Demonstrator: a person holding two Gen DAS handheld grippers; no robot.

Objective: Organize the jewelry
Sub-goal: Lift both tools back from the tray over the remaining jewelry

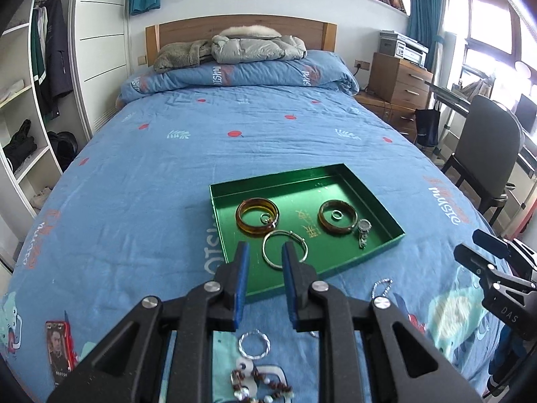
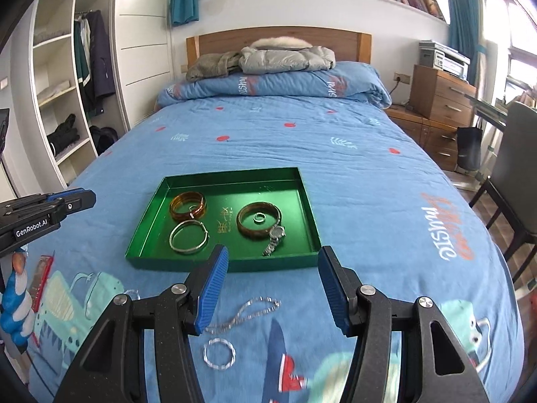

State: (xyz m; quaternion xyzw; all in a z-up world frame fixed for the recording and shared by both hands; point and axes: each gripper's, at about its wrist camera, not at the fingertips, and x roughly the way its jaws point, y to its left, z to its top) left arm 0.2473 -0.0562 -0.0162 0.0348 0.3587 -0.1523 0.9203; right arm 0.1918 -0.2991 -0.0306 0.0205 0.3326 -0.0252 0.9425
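A green tray (image 1: pixel 376 181) (image 2: pixel 307 201) lies on the blue bedspread. It holds two amber bangles (image 1: pixel 257 216) (image 2: pixel 257 224), a silver bangle (image 1: pixel 284 250) (image 2: pixel 188 236), small rings and a watch (image 1: pixel 363 231) (image 2: pixel 275 240). My left gripper (image 1: pixel 265 255) is open and empty above the tray's near edge. My right gripper (image 2: pixel 272 262) is open and empty just before the tray. On the bedspread near me lie a twisted silver ring (image 1: pixel 254 344) (image 2: pixel 220 354), a silver chain (image 2: pixel 245 314) (image 1: pixel 382 287) and a bead bracelet (image 1: pixel 258 383).
A red phone (image 1: pixel 58 349) lies on the bedspread at the left. Folded jackets (image 1: pixel 235 47) sit on the pillow end. A wardrobe (image 2: pixel 60 100) stands left; drawers (image 2: pixel 443 100) and a chair (image 1: pixel 483 147) stand right.
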